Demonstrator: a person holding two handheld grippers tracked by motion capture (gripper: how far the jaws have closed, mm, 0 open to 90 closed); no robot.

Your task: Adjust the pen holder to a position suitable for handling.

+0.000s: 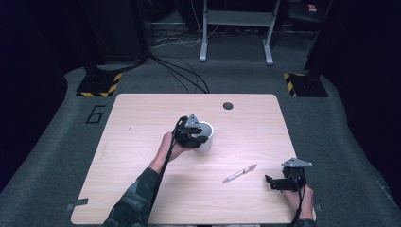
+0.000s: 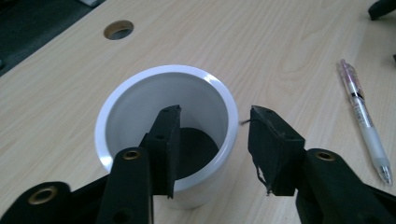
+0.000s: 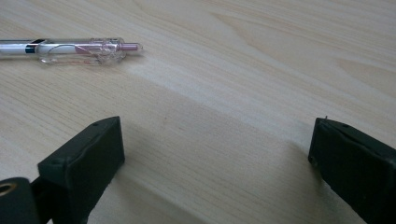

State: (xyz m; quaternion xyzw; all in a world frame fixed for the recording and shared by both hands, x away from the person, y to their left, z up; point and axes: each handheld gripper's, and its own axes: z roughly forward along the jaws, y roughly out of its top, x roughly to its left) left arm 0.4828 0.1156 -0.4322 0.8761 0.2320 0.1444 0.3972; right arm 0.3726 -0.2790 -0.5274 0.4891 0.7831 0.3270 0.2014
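Note:
A white cup [image 1: 208, 128] stands upright near the middle of the wooden table [image 1: 142, 118]. My left gripper [image 1: 201, 140] straddles the near wall of the cup [image 2: 140, 93]: one jaw hangs inside it, the other outside. A small gap shows on each side of the wall, so the left gripper [image 2: 212, 121] stands open around it. A clear pen [image 1: 240, 173] with pink parts lies flat to the right of the cup. My right gripper [image 1: 269, 181] rests low near the front right, open and empty. In the right gripper view [image 3: 215, 140] the pen [image 3: 70, 49] lies ahead at the upper left.
A round cable hole [image 1: 228, 105] sits near the table's far edge. The pen [image 2: 364, 116] lies to the right of the left jaws. Beyond the table, cables and a desk frame [image 1: 236, 28] stand on the grey floor.

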